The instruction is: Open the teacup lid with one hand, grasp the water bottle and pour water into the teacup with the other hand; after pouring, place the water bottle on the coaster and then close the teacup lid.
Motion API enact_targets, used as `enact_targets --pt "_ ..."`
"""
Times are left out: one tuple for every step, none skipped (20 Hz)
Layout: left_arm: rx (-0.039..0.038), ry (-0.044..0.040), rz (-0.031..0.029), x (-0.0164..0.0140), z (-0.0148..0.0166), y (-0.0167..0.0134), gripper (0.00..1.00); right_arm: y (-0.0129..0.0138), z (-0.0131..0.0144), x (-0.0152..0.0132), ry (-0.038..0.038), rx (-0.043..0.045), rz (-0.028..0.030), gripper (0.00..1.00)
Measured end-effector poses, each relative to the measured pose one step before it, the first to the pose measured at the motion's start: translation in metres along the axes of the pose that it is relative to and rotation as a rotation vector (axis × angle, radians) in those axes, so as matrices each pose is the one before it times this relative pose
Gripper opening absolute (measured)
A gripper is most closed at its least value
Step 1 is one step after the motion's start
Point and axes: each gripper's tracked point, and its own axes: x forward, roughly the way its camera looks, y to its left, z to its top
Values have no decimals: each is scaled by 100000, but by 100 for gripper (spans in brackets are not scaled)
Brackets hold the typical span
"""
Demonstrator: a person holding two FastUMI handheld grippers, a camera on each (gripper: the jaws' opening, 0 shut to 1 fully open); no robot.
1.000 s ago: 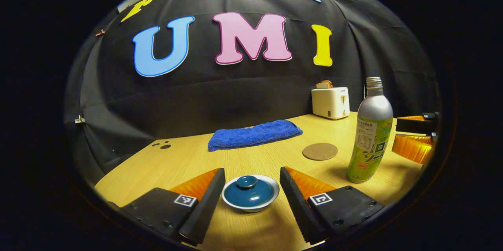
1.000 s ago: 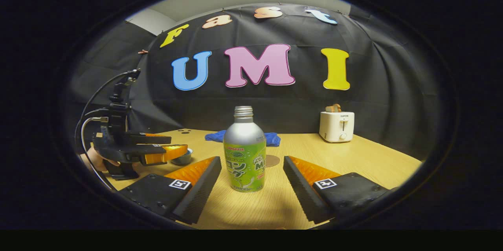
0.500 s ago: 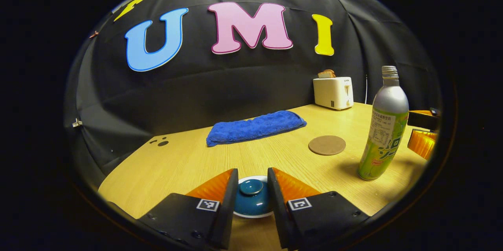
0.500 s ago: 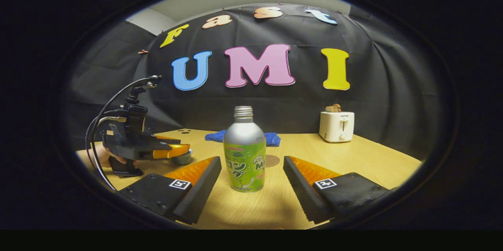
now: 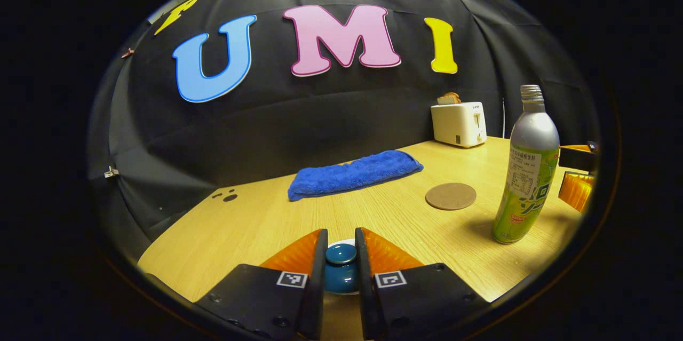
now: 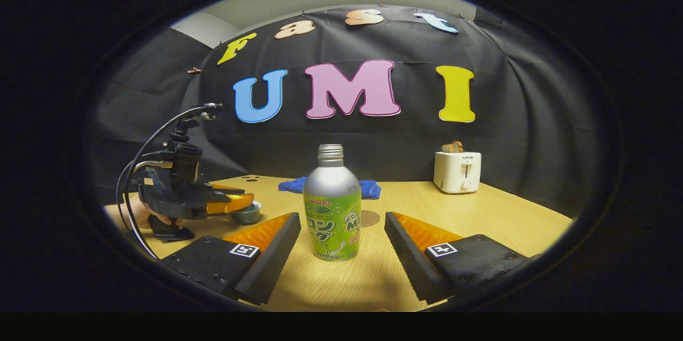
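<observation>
The teacup's dark teal lid [image 5: 341, 269] sits on its white-rimmed cup on the wooden table, low in the left gripper view. My left gripper [image 5: 340, 232] is shut on the lid's knob, one finger on each side. In the right gripper view the teacup [image 6: 246, 215] stands at the left under that left gripper [image 6: 241, 204]. The silver and green water bottle [image 6: 331, 213] stands upright and uncapped just ahead of my right gripper [image 6: 342, 218], which is open with a finger to either side. The bottle [image 5: 525, 170] stands right of the round brown coaster [image 5: 450, 196].
A folded blue towel [image 5: 355, 173] lies behind the teacup, towards the wall. A white toaster [image 5: 459, 123] holding toast stands at the back right corner. A hand [image 6: 140, 214] holds the left gripper near the table's left edge. The coaster [image 6: 370, 218] peeks out behind the bottle.
My left gripper has come forward over the teacup and its fingers have shut from wide open onto the lid's knob. The right gripper and the bottle have stayed put.
</observation>
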Motion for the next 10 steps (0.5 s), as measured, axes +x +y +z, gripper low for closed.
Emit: enact_targets --pt "-531 -2858 532 -350 317 97 31 15 37 19 -111 17 111 98" --pt "-742 -3119 574 -345 446 118 31 140 43 -62 135 109 933 98" --pt "-1018 -2976 849 -310 329 291 31 132 -72 99 -1 -124 615 98" --pt "-1340 -2362 916 -296 324 261 31 -12 -44 -77 28 99 121 98" --pt "-1660 -1686 845 -191 149 387 31 31 109 5 -57 -94 67 98" --pt "-1916 -1432 730 -158 212 251 31 -92 19 32 76 84 -14 98" --pt "-2058 -772 747 -94 -21 405 31 76 -39 -14 17 -93 36 98" --pt "-2354 398 751 -139 -85 360 31 -4 -29 18 1 41 -17 98" --pt "-2604 -265 546 -96 -37 389 31 -1 20 -11 -41 -27 -130 98" --pt "-2801 -105 446 -133 -35 347 31 -76 22 -39 -120 42 -467 98"
